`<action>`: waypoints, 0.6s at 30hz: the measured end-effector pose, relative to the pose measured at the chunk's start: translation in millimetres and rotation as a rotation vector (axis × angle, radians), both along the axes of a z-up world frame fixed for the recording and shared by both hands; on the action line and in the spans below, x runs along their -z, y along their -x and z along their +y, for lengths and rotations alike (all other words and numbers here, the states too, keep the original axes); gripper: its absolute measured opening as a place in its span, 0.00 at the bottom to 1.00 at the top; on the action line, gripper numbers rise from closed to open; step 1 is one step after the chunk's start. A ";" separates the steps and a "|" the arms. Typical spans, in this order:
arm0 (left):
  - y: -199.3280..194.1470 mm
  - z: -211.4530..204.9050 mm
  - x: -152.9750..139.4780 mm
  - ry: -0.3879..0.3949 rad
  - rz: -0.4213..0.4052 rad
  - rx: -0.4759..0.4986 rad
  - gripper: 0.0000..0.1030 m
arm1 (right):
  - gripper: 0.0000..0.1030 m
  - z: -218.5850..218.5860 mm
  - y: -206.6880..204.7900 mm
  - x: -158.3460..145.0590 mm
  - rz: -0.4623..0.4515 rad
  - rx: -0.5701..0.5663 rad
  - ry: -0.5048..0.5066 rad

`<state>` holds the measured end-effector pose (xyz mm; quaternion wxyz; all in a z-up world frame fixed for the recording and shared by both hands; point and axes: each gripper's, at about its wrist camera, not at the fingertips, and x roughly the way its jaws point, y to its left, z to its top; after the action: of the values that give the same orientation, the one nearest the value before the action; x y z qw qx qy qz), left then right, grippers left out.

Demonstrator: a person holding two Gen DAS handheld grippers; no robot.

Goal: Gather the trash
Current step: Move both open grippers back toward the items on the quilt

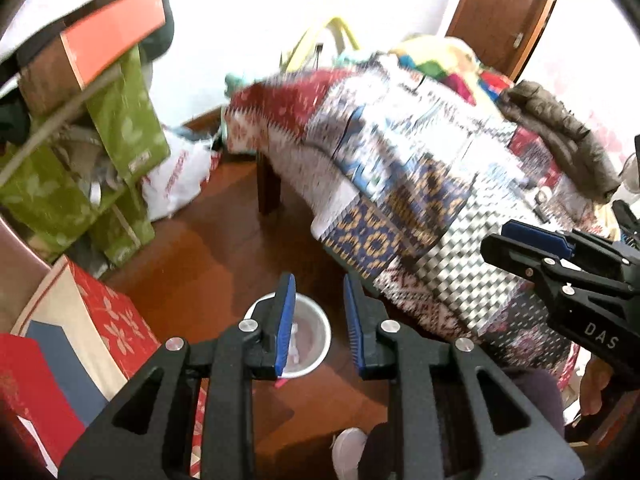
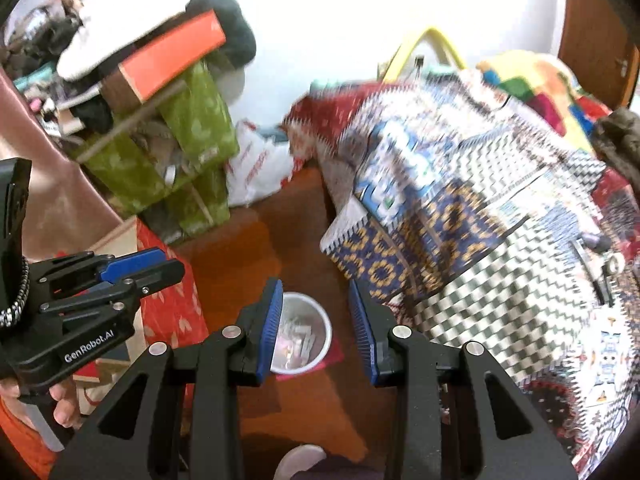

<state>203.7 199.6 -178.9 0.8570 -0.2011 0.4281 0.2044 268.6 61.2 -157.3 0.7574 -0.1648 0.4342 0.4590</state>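
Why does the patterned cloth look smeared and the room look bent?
Left wrist view: patterned cloth streaked by motion blur; left gripper sharp. Right wrist view: same smear on the cloth, white wall blown out, fisheye curving the edges, white bin fairly clear.
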 end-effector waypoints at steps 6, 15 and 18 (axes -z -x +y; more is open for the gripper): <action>4.3 -31.4 -54.2 -0.076 -0.114 0.010 0.37 | 0.31 -43.3 3.8 -52.7 -0.099 0.055 -0.122; -4.0 -80.6 -126.4 -0.159 -0.289 0.050 0.43 | 0.69 -120.8 3.3 -117.6 -0.286 0.196 -0.301; -17.1 -100.7 -138.2 -0.180 -0.312 0.076 0.44 | 0.74 -141.7 -5.1 -126.7 -0.321 0.241 -0.322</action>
<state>220.7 98.9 -40.7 0.9347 -0.1365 0.2772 0.1756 273.6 -80.5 -30.7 0.8825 -0.0600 0.2462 0.3963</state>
